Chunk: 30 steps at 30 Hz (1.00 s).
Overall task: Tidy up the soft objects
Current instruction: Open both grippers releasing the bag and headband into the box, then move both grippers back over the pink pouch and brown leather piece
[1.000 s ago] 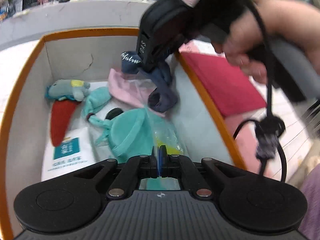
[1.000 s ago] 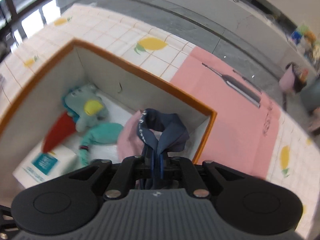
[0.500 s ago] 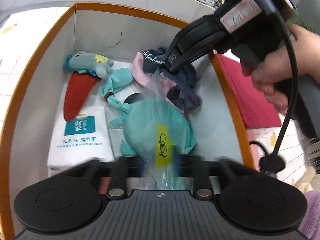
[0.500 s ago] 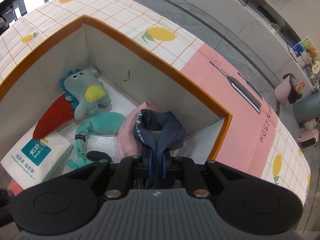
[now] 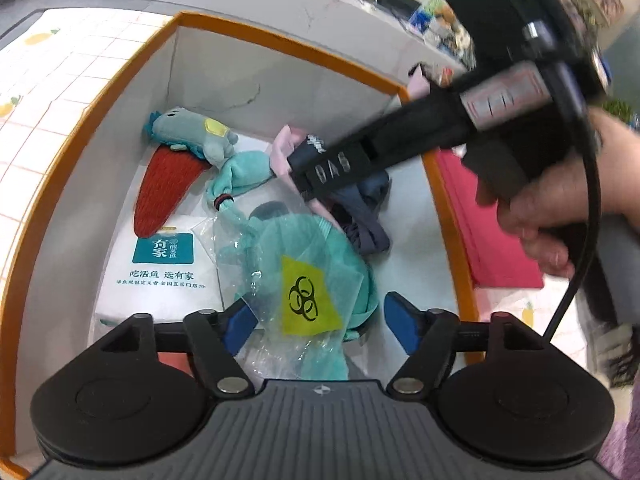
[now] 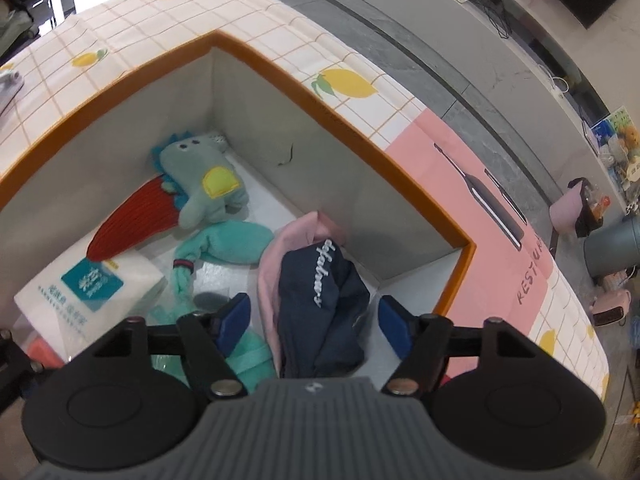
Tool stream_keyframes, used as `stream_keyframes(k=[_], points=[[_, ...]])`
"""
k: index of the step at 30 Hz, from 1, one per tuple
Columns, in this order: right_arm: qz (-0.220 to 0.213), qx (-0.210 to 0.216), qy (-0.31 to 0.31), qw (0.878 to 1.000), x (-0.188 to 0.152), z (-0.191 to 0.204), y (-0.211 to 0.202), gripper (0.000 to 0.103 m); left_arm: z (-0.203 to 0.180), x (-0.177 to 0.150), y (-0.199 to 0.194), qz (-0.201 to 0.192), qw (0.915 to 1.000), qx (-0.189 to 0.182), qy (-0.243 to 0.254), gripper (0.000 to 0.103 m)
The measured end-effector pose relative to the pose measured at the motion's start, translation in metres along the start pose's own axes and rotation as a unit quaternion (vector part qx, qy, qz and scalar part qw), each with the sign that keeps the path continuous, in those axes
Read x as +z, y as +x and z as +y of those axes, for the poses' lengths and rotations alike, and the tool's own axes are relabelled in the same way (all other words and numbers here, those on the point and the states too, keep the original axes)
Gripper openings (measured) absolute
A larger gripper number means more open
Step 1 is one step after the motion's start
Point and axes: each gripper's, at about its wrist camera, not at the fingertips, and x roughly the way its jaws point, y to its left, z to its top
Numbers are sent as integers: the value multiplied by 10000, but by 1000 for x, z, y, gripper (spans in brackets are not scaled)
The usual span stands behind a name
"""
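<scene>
Box (image 6: 404, 168): orange-rimmed, grey-walled, on the lemon-print cloth; all the soft things lie inside.
Bag (image 5: 304, 280): clear, teal cloth in it, yellow label up, resting in the box between the left gripper's (image 5: 320, 322) opening jaws, untouched.
Navy cloth (image 6: 320, 300): on the pink cloth, between the right gripper's (image 6: 314, 320) opening jaws, also free.
Risk: both grippers crowd one corner; lifting out carelessly could snag the bag's loose film or knock the tools together.
</scene>
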Motion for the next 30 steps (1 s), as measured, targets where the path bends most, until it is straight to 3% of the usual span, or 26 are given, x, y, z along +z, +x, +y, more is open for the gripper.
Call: stream_keyframes(k=[3, 4, 11, 16, 23, 30], points=[[-140, 179, 42, 9997, -4, 2, -11, 98, 1, -1, -6, -177, 9998, -42, -116, 88], [-183, 240, 36, 9995, -5, 3, -15, 100, 0, -2, -7, -224, 9997, -31, -127, 88], [-412, 144, -242, 9988, -12, 11, -45, 100, -9, -4, -16, -437, 9988, 214, -70, 89], [-706, 194, -46, 9973, -21, -5, -77, 100, -23, -9, -26, -633, 9974, 276, 198, 89], [-1020, -21, 319, 9943, -55, -53, -123, 100, -60, -4, -53, -1068, 9924, 339, 509, 89], [-1158, -331, 989, 9878, -119, -120, -149, 100, -127, -12, -49, -1202, 9866, 154, 1089, 89]])
